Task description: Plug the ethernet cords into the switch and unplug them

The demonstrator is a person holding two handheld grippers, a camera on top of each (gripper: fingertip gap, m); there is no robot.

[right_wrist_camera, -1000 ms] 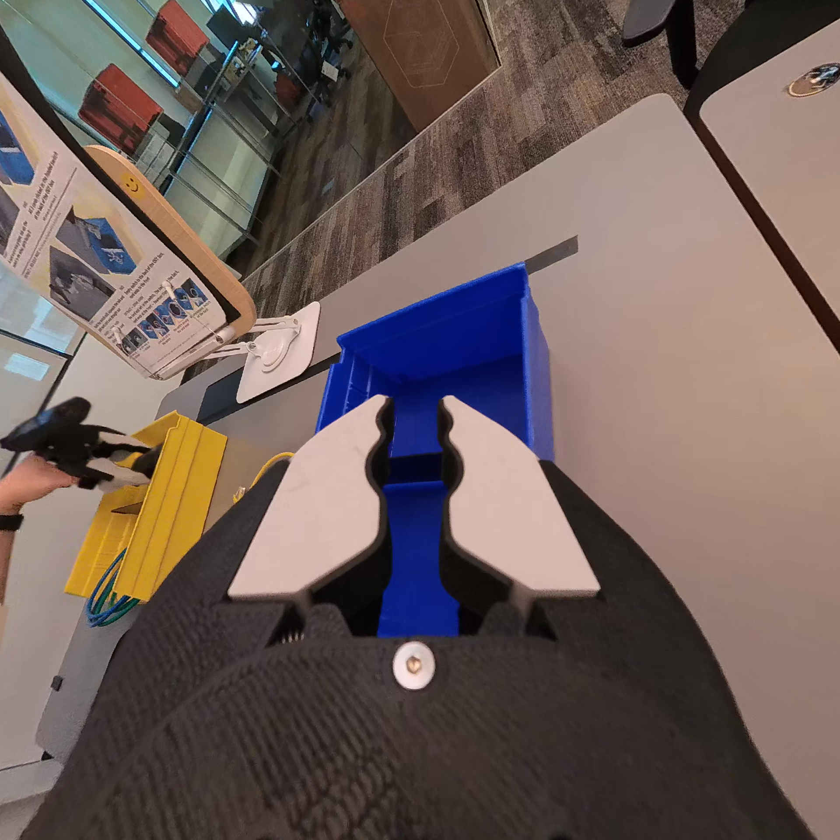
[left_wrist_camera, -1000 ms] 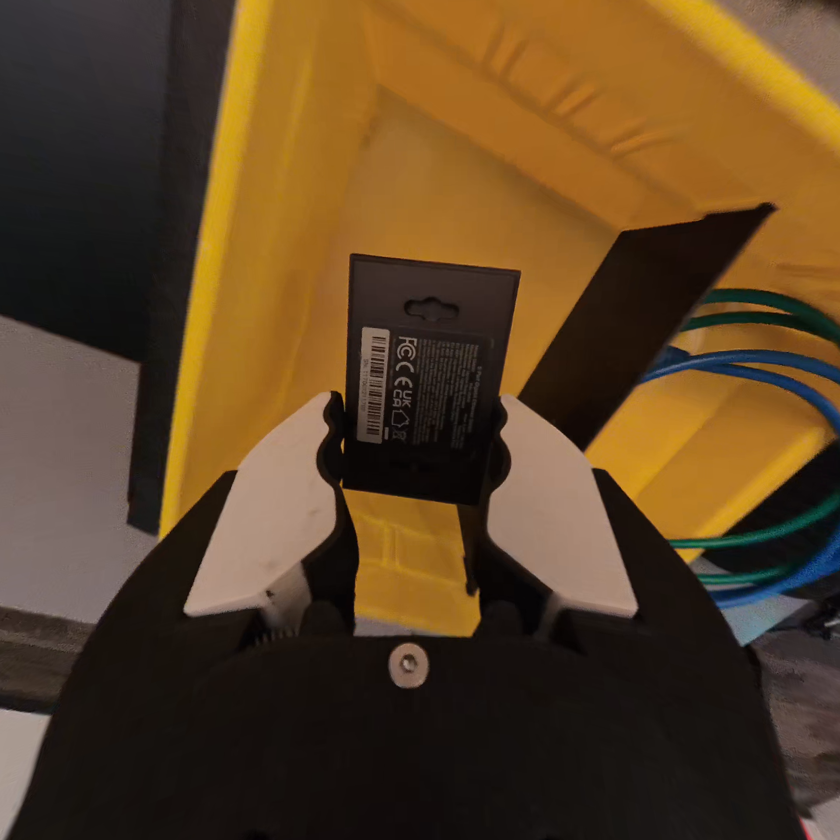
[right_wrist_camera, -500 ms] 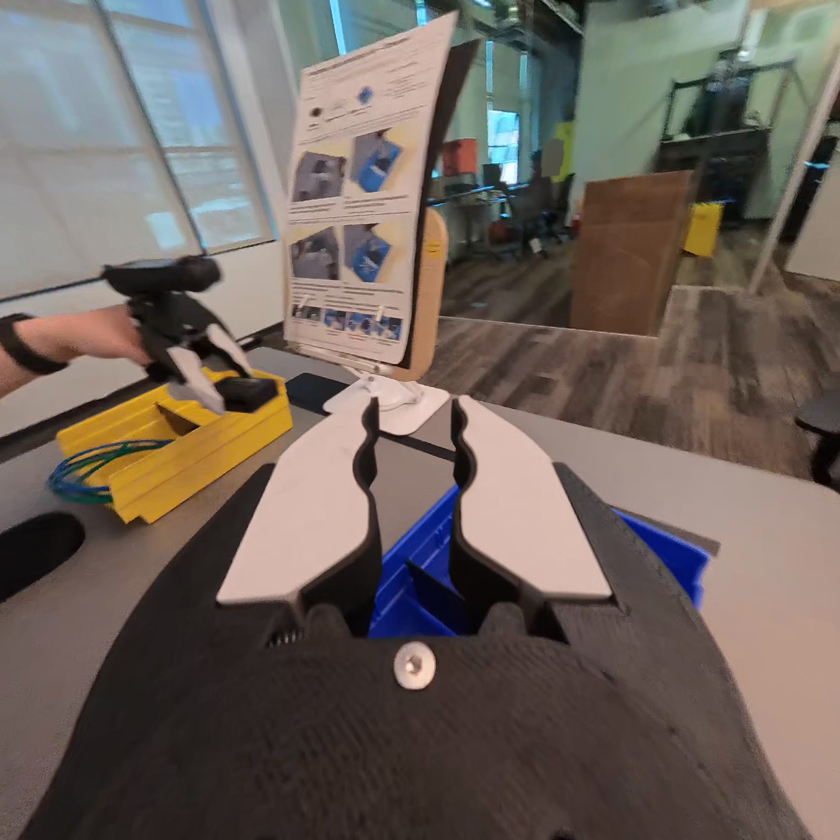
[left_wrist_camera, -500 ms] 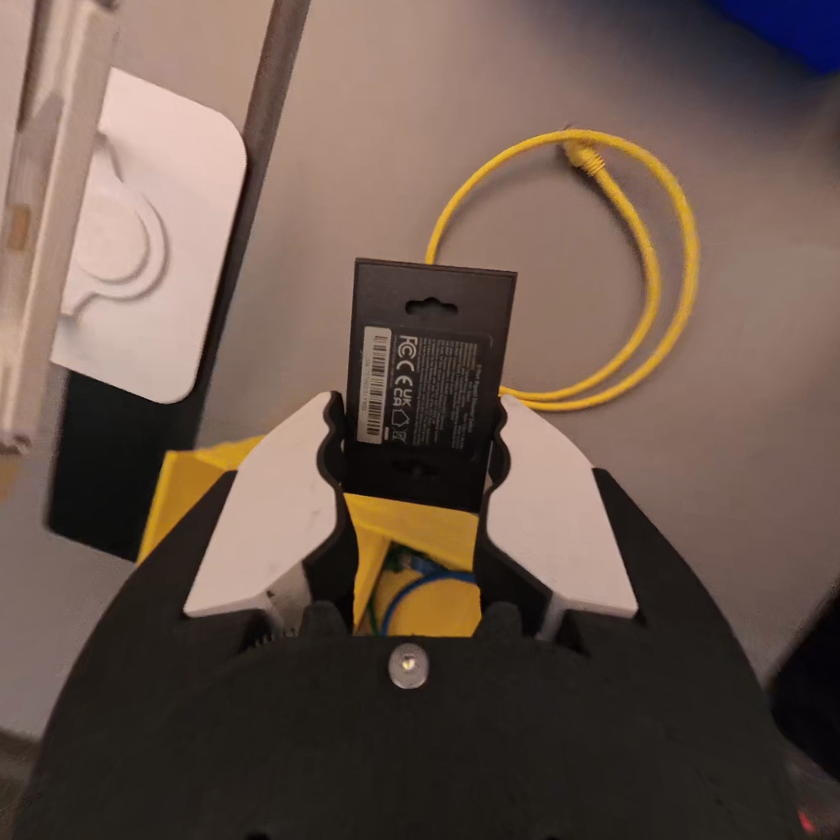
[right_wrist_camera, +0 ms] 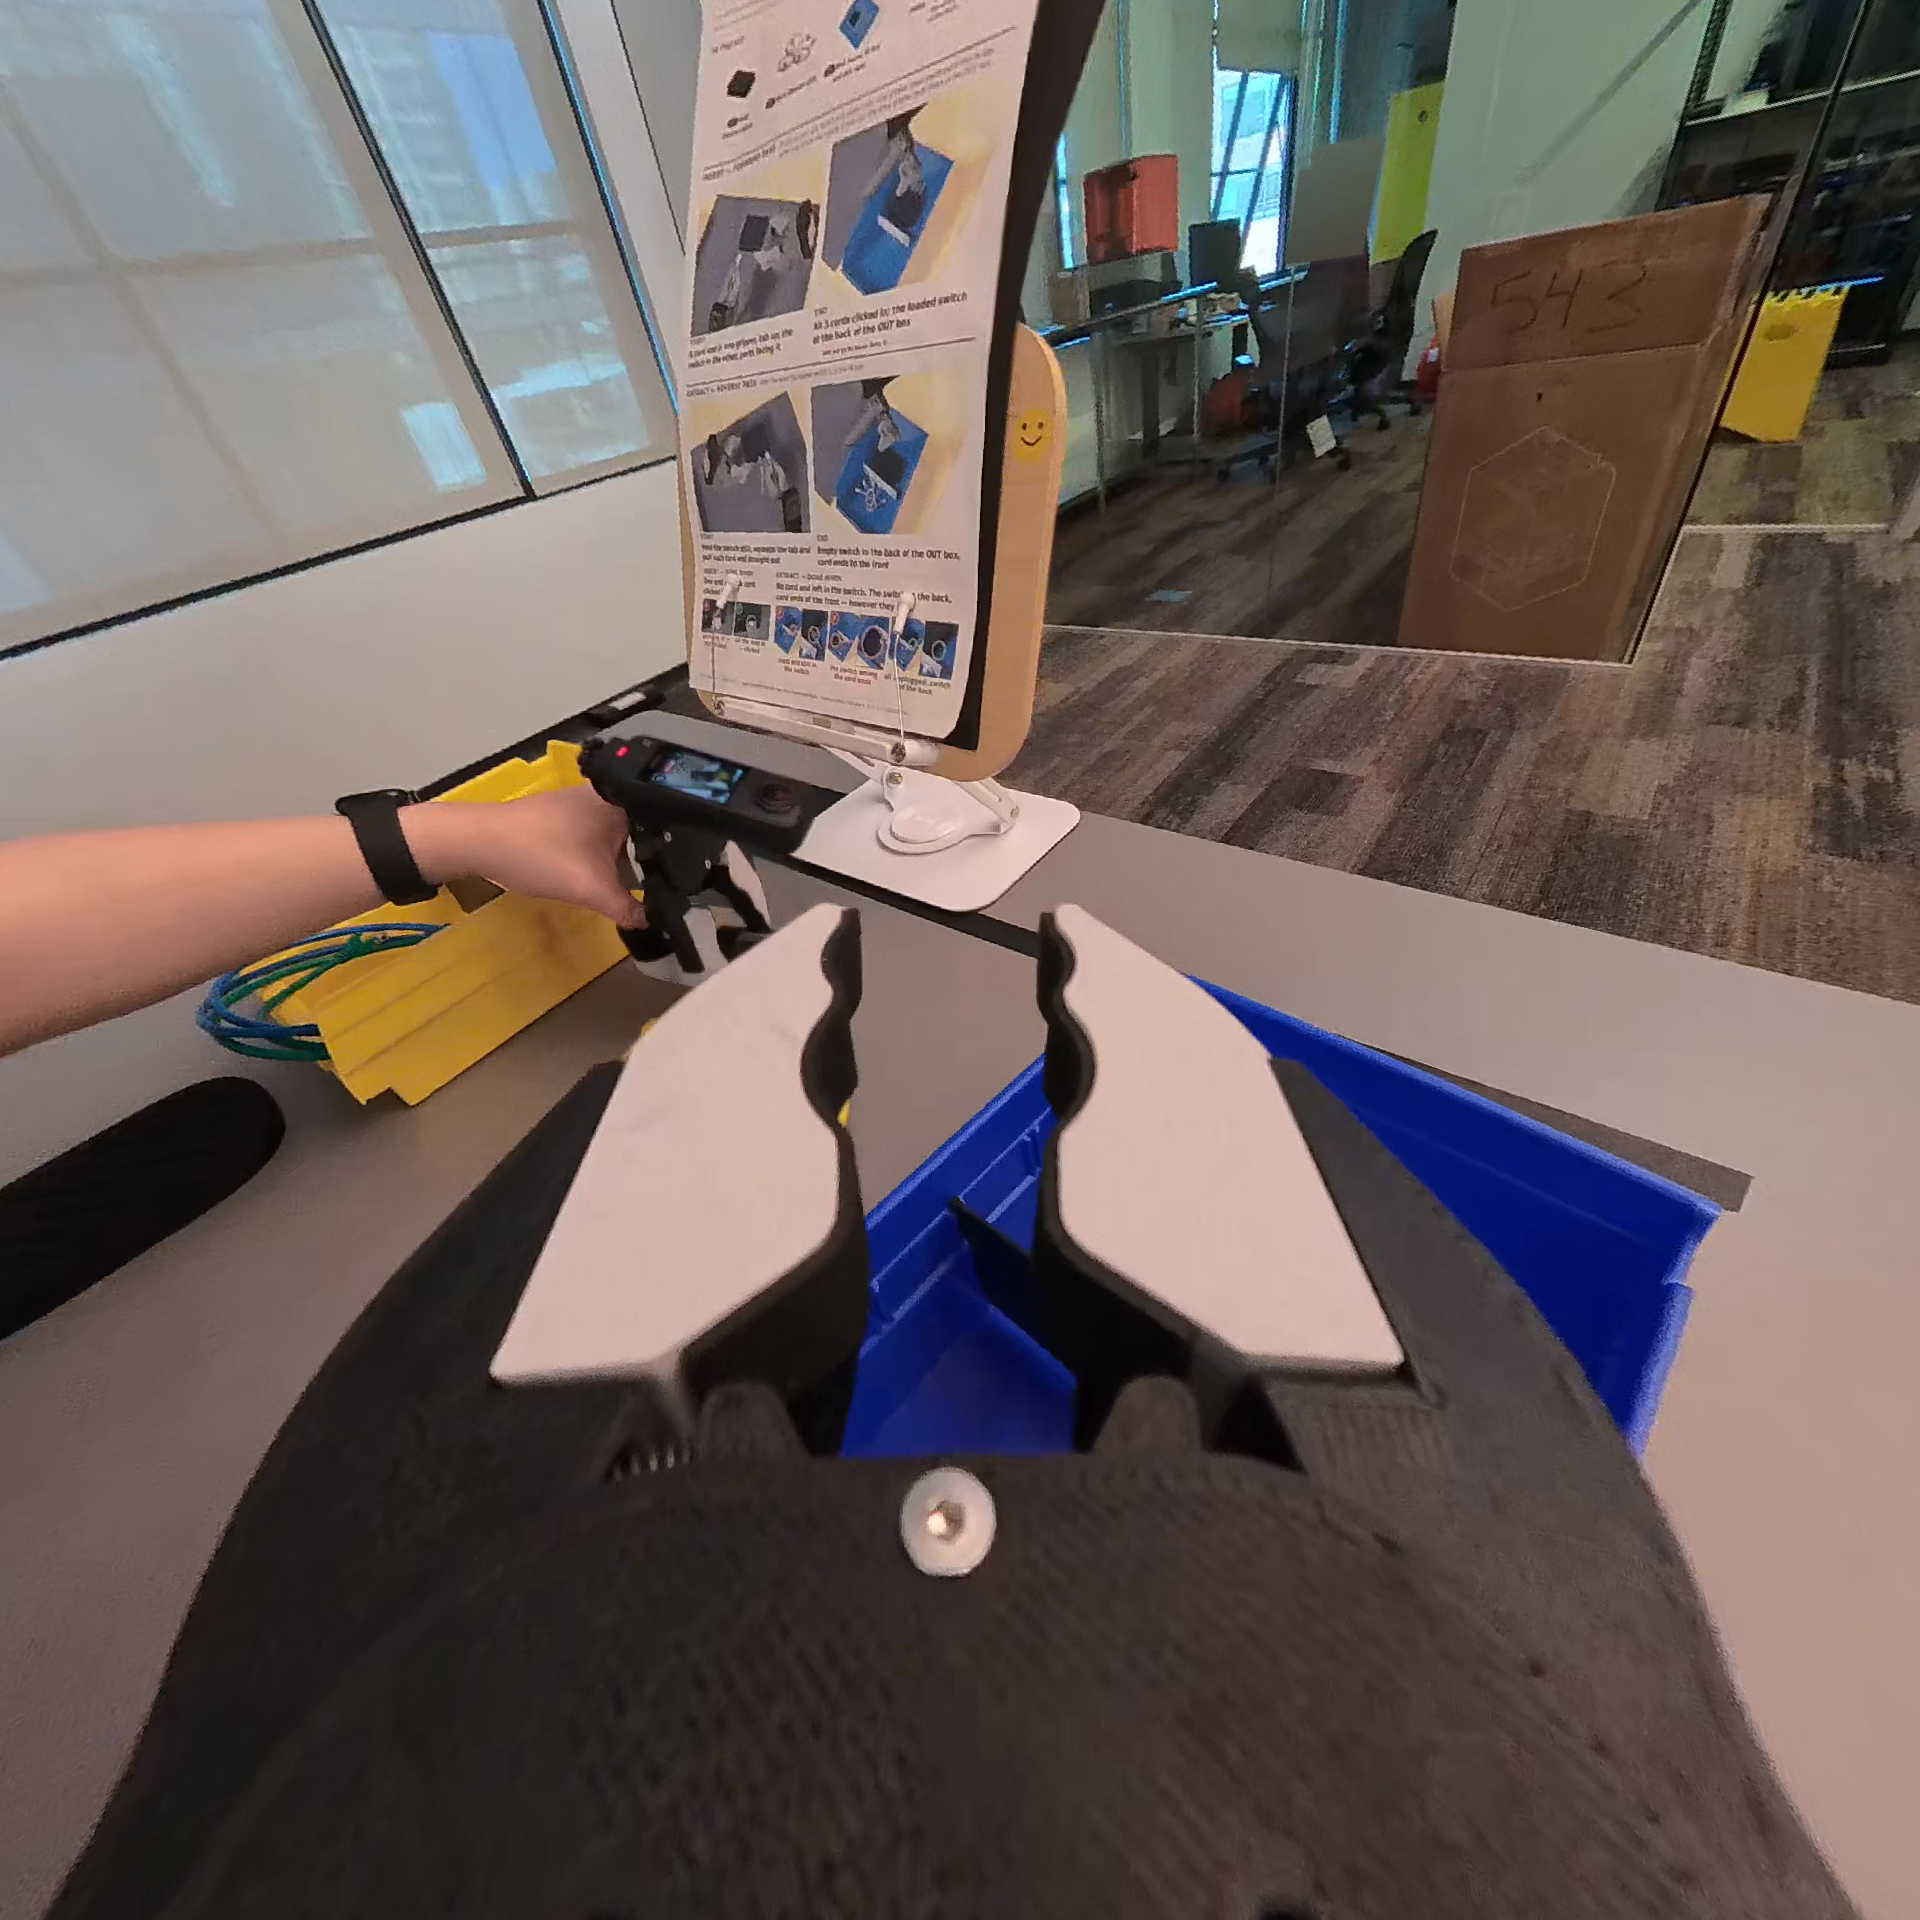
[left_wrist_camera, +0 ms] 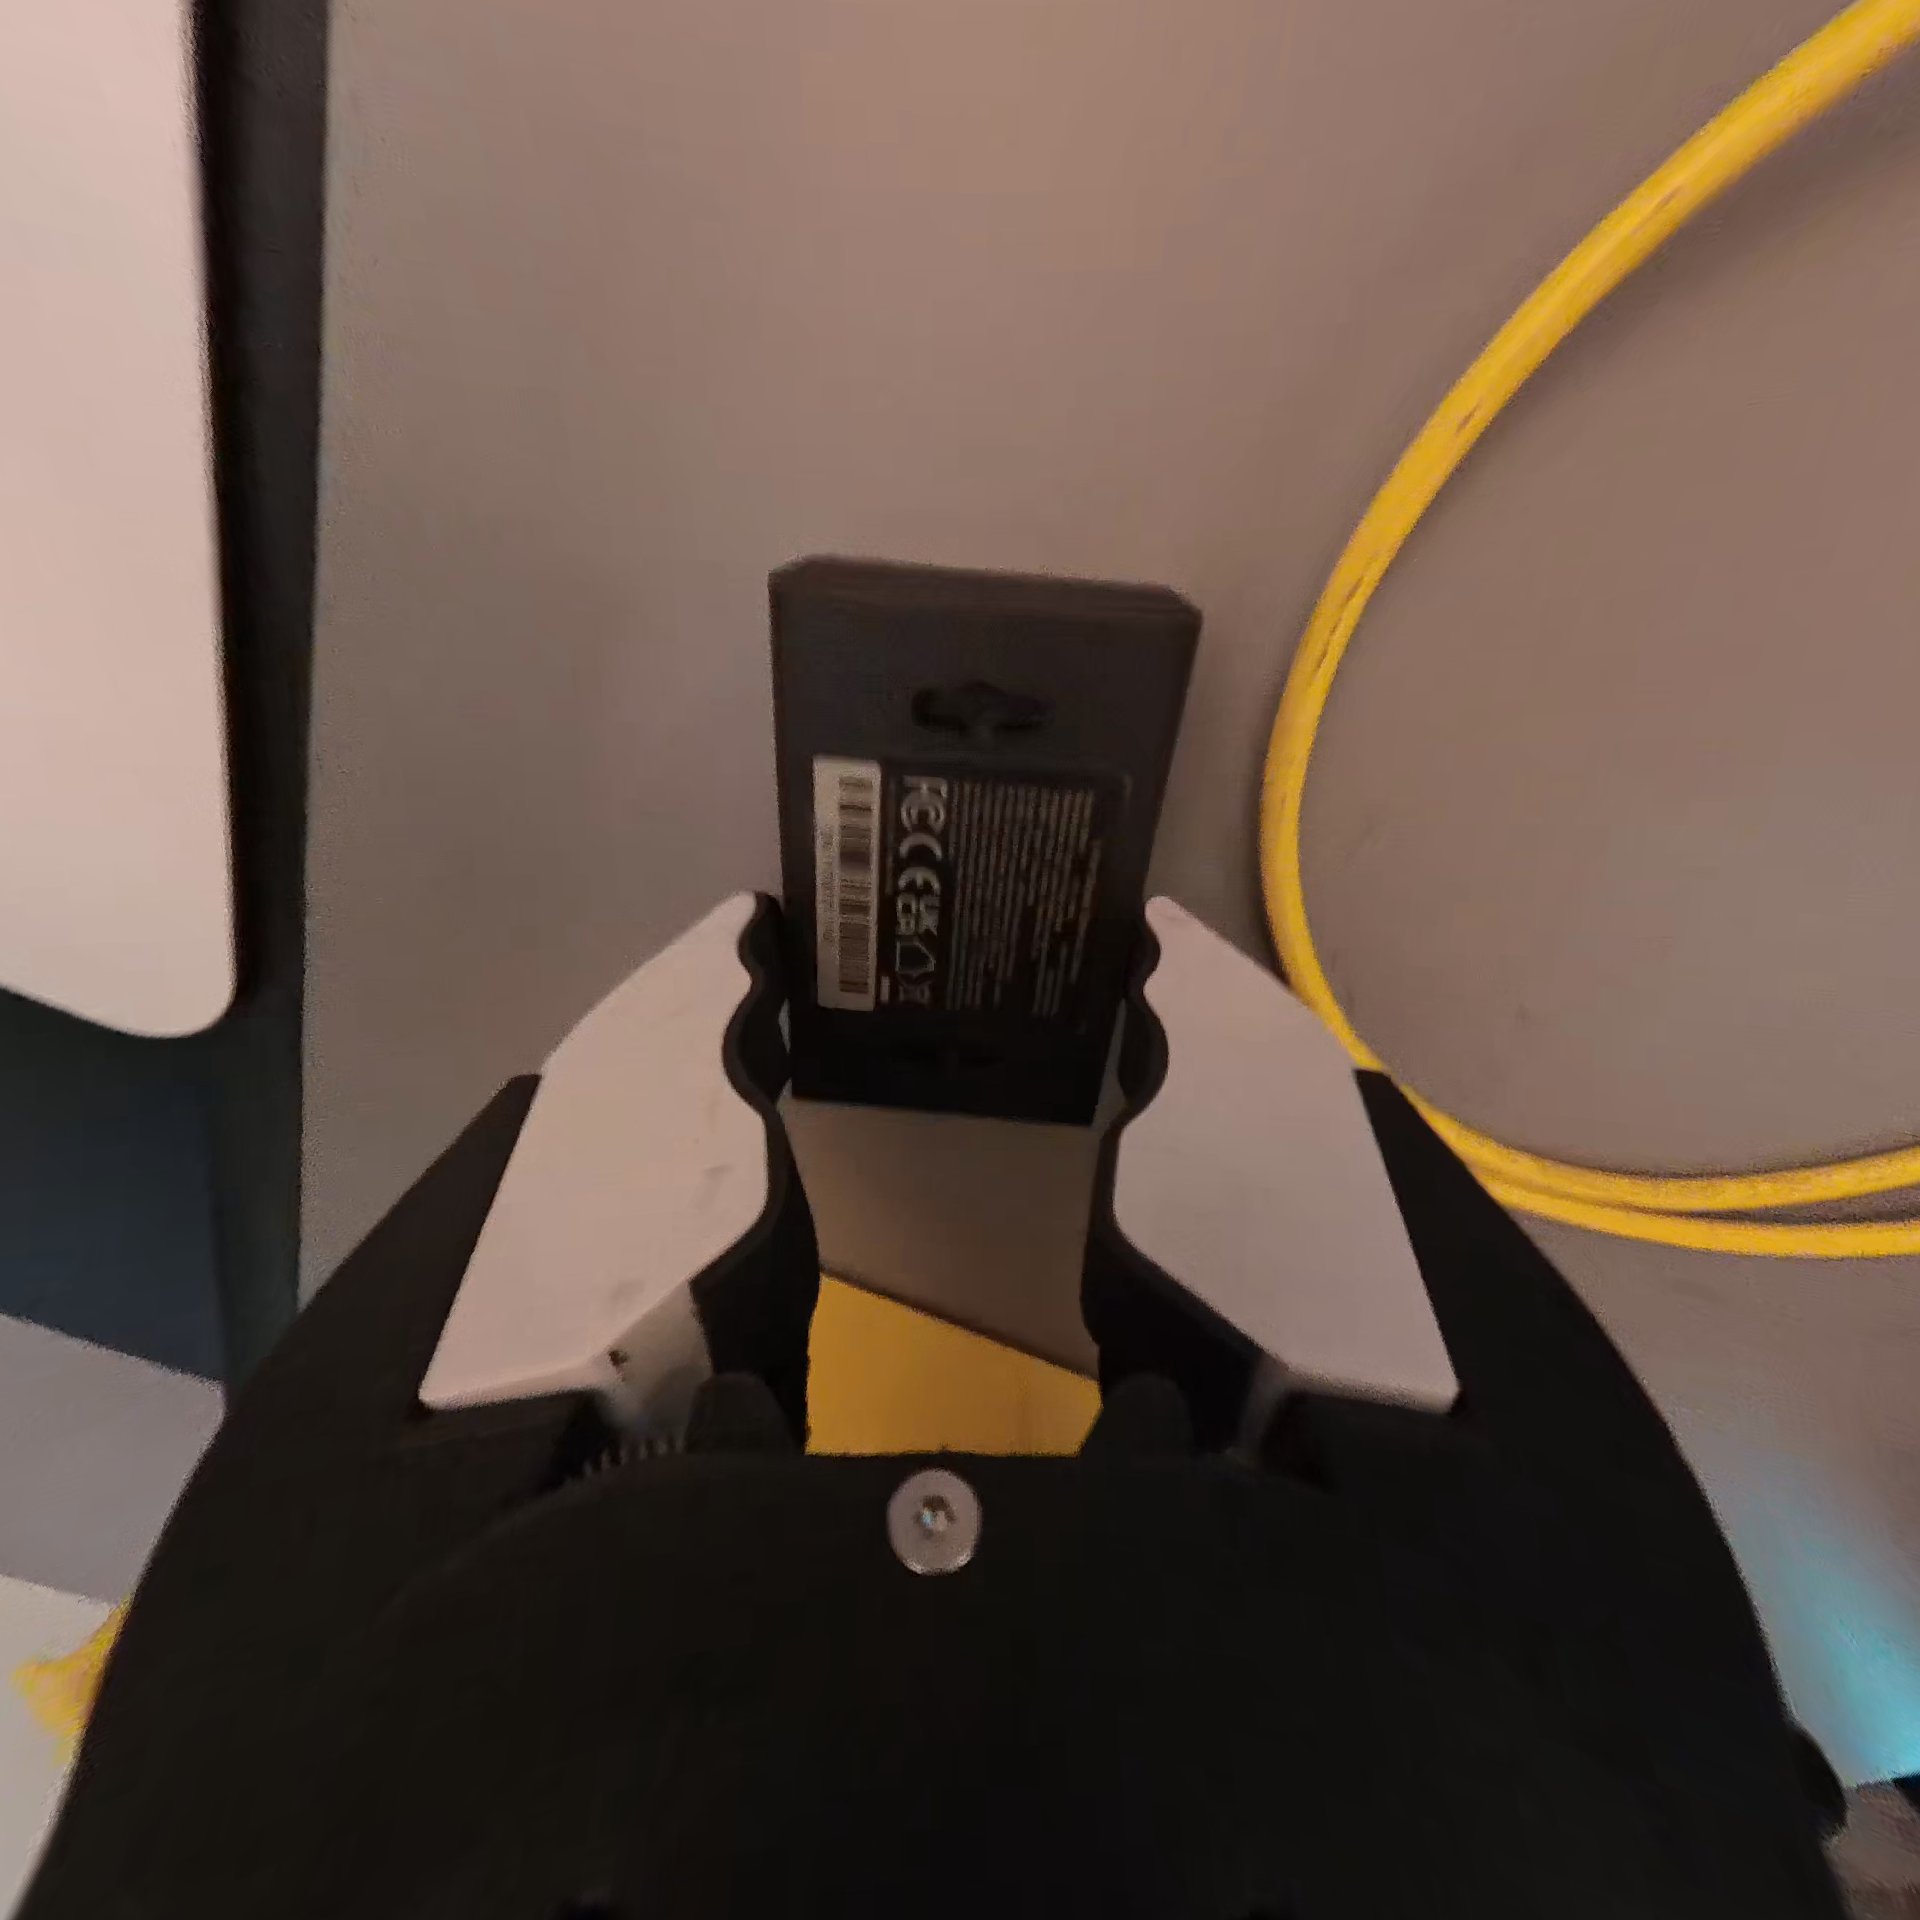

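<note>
In the left wrist view, the left gripper was clamped on the near end of the switch, one finger on each long side, label face up, its far end low over the grey table. The switch was a small, rigid, matte black plastic box; it probably weighs little, and its smooth sides could slip, so the side grip suits it. A yellow cord, round and flexible, lay looped on the table just right of it. In the right wrist view, the right gripper hung with fingers apart and empty above a blue bin of hard moulded plastic. Green and blue cords trailed from a ribbed yellow bin near the table's left edge.
</note>
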